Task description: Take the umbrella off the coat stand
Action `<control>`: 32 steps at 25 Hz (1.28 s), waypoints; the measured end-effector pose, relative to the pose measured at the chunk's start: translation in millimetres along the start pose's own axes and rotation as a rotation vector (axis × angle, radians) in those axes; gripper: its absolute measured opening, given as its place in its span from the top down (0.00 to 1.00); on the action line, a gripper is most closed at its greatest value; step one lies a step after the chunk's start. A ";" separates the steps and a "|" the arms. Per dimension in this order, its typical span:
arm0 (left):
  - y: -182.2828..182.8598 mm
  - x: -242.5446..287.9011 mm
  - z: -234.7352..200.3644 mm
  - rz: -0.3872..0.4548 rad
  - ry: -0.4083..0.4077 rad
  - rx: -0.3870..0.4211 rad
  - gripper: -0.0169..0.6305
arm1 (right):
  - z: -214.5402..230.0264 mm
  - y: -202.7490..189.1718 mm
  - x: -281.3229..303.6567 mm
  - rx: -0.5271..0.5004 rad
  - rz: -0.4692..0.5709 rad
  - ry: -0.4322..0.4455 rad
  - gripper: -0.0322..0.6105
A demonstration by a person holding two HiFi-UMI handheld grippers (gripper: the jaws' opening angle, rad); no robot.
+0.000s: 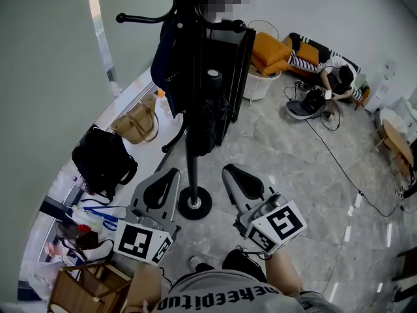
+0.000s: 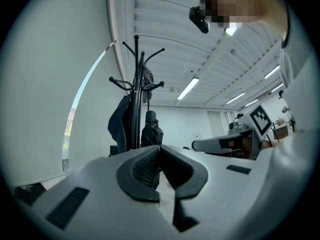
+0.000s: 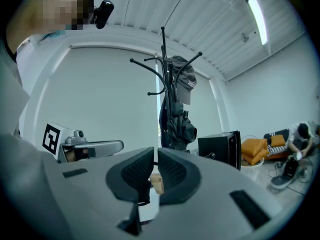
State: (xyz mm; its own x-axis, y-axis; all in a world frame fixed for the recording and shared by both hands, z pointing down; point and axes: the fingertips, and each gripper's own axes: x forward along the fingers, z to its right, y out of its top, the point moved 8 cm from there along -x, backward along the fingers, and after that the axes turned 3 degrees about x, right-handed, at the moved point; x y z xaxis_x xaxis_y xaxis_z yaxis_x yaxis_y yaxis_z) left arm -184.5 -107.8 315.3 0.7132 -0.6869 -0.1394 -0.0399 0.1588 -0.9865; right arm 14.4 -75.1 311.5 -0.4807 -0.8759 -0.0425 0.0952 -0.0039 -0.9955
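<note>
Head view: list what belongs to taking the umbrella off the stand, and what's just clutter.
Job: umbrella, coat stand, left hand-held gripper, right hand-held gripper.
Lying about: tan handbag, black backpack, orange cushions.

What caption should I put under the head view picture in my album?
Both shut, the left gripper and right gripper face the tall black coat stand, where a folded black umbrella hangs.
</note>
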 end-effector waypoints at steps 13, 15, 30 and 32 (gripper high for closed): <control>3.4 9.5 -6.2 -0.005 0.067 0.013 0.95 | 18.2 5.7 16.6 0.006 0.003 0.055 0.88; 3.9 13.0 -7.6 -0.004 0.083 0.017 0.95 | 23.1 7.0 21.9 0.005 0.003 0.070 0.87; 8.2 39.3 -9.7 -0.010 0.211 0.052 0.95 | 63.0 16.4 55.0 0.007 0.008 0.194 0.84; 8.5 41.6 -9.3 -0.011 0.228 0.054 0.95 | 67.4 17.5 58.4 0.008 0.007 0.209 0.83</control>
State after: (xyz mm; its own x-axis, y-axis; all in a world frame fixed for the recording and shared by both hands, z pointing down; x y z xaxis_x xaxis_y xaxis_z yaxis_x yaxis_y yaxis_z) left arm -161.7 -141.6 300.3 0.5369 -0.8301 -0.1508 0.0084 0.1840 -0.9829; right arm 46.7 -158.9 297.4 -0.6505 -0.7565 -0.0674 0.1055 -0.0021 -0.9944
